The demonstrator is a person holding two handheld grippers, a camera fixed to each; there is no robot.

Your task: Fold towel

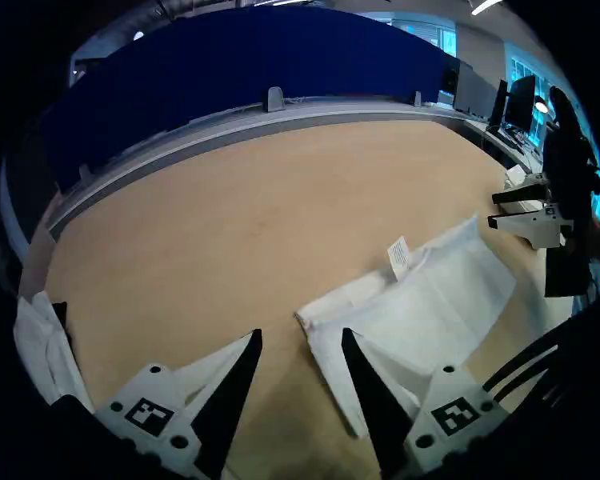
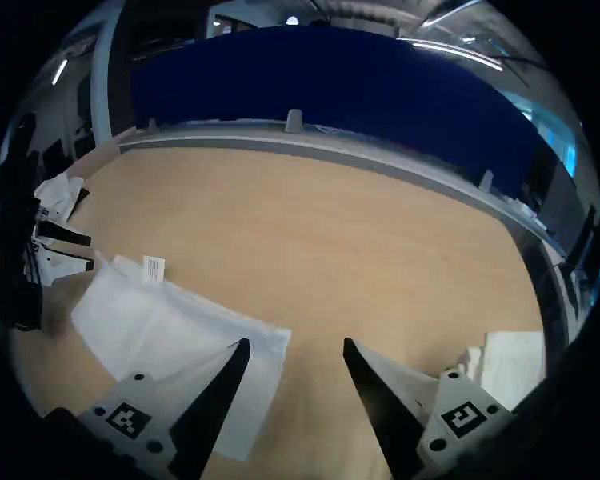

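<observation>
One white towel [image 1: 416, 304] flat on the bench [image 1: 244, 224]; left claw [image 1: 300, 332] and right claw [image 2: 296, 342] both wide open, gripping nothing.
The left claw has one finger over the towel's near corner, and contact cannot be told. The right claw has one finger over the towel's opposite edge. One tag [image 1: 398, 256] stands at the towel's far edge. There are two other white cloth piles, one [image 1: 36, 344] left of the left claw and one [image 2: 508, 360] right of the right claw. One blue partition [image 1: 244, 72] stands behind.

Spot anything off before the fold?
Nothing spilled or damaged. The towel lies skewed on the table, one edge bunched, its tag sticking up. The left tongs and right tongs are open.
</observation>
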